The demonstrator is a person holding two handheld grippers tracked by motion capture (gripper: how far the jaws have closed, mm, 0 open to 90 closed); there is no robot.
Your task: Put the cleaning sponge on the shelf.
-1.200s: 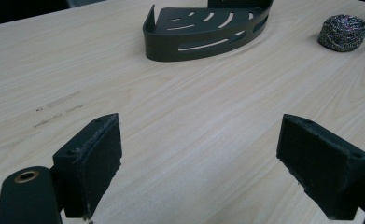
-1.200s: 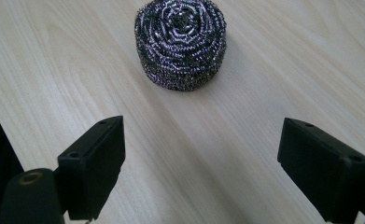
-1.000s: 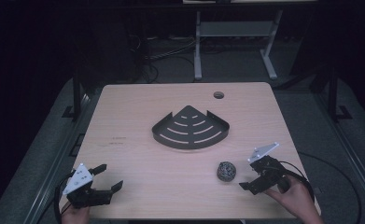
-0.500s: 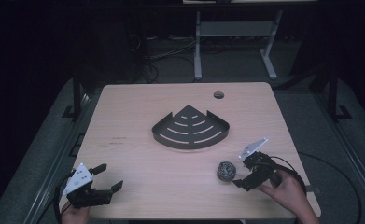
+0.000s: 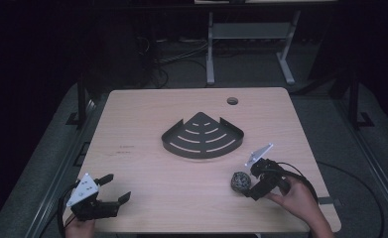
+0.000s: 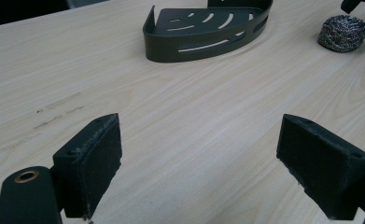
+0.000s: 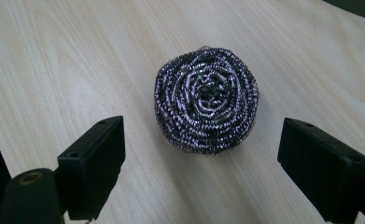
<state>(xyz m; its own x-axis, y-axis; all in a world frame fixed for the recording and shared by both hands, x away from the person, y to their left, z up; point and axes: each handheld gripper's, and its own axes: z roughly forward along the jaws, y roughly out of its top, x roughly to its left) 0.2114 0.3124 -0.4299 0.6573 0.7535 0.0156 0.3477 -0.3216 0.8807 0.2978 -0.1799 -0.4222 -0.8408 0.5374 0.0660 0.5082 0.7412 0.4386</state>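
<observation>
approach step in hand, judged from the layout: right tool (image 5: 250,187) brought up to the steel scourer (image 5: 240,182), jaws spread wide and not yet closed; in the right gripper view, scourer (image 7: 207,106) lying flat on the counter (image 7: 54,56) just ahead of and between the two black pads (image 7: 96,156), apart from both, coiled face up; in the high view, scourer resting on the near right part of the counter (image 5: 147,124), just beside the right tool's tips and near the front corner of the dark corner caddy (image 5: 202,136), not touching it; caddy empty, standing at mid-counter with its slotted floor up; left tool (image 5: 118,187) released likewise, jaws wide apart, parked low at the near left edge, well apart from scourer and caddy, holding nothing; in the left gripper view, caddy (image 6: 208,29) and scourer (image 6: 342,32) visible far ahead past the open pads (image 6: 92,161); next move, as a judgement: advance slightly further so the pads bracket the scourer's sides, lower to counter level, then close gently; springy wire mesh likely to compress, so firm but light clamping advised; probable destination the caddy, requiring a lift clear of its raised wall.
</observation>
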